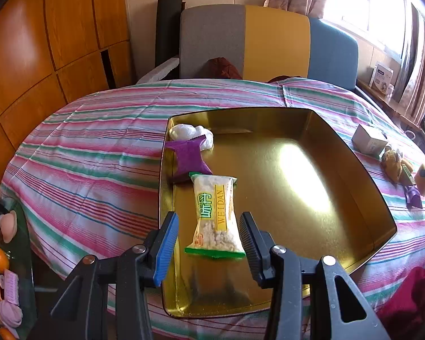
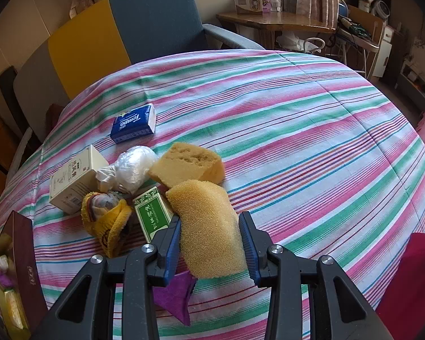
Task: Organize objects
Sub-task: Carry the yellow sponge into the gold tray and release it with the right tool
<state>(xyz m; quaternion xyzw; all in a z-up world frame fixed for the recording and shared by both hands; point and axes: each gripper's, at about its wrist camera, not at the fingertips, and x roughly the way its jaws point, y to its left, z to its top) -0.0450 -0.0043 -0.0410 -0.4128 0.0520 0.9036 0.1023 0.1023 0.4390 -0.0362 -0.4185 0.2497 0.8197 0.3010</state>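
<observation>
A gold tray [image 1: 354,198] lies on the striped tablecloth. In its left part lie a white plastic bundle [image 1: 189,133], a purple pouch [image 1: 188,161] and a WEIDAN snack packet [image 1: 215,215]. My left gripper [image 1: 209,218] hovers over the packet, open, with a gap at each pad. My right gripper [image 2: 209,218] is shut on a yellow sponge [image 2: 209,226], held just above the cloth. Beside it sit a second sponge chunk [image 2: 189,164], a green box [image 2: 153,215], a yellow knitted item [image 2: 110,221], a plastic-wrapped ball [image 2: 136,167], a cream box [image 2: 73,181], a blue tissue pack [image 2: 134,124] and a purple pouch [image 2: 175,294].
A grey, yellow and blue chair [image 1: 269,42] stands behind the table. The tray's dark outer wall [image 2: 22,255] shows at the far left of the right wrist view. A wooden side table [image 2: 274,19] with boxes is at the back. Red clothing [image 2: 410,277] is at the right edge.
</observation>
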